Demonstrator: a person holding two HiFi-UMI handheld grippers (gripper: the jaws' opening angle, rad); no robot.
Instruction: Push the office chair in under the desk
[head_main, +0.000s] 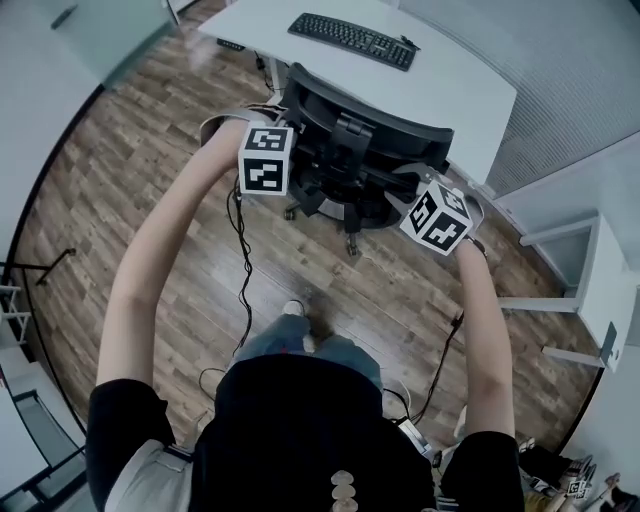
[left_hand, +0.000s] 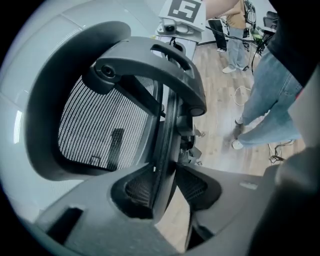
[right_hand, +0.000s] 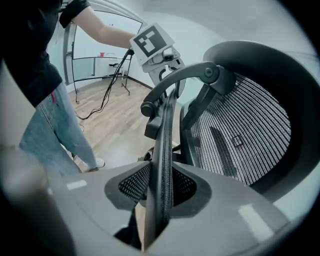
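Observation:
A black mesh-backed office chair (head_main: 345, 150) stands in front of the white desk (head_main: 455, 85), its backrest towards me. In the head view my left gripper (head_main: 282, 152) is at the backrest's left edge and my right gripper (head_main: 422, 203) at its right edge. In the left gripper view the left gripper (left_hand: 165, 184) is shut on the backrest's thin rim (left_hand: 167, 135); the mesh (left_hand: 100, 125) spreads to the left. In the right gripper view the right gripper (right_hand: 160, 187) clamps the opposite rim (right_hand: 165, 145), with the mesh (right_hand: 245, 135) to the right.
A black keyboard (head_main: 352, 40) lies on the desk. A white side table (head_main: 592, 285) stands at the right. Cables (head_main: 243, 270) trail over the wood floor beside my legs (head_main: 300, 335). A black stand (head_main: 40, 266) is at the far left by the wall.

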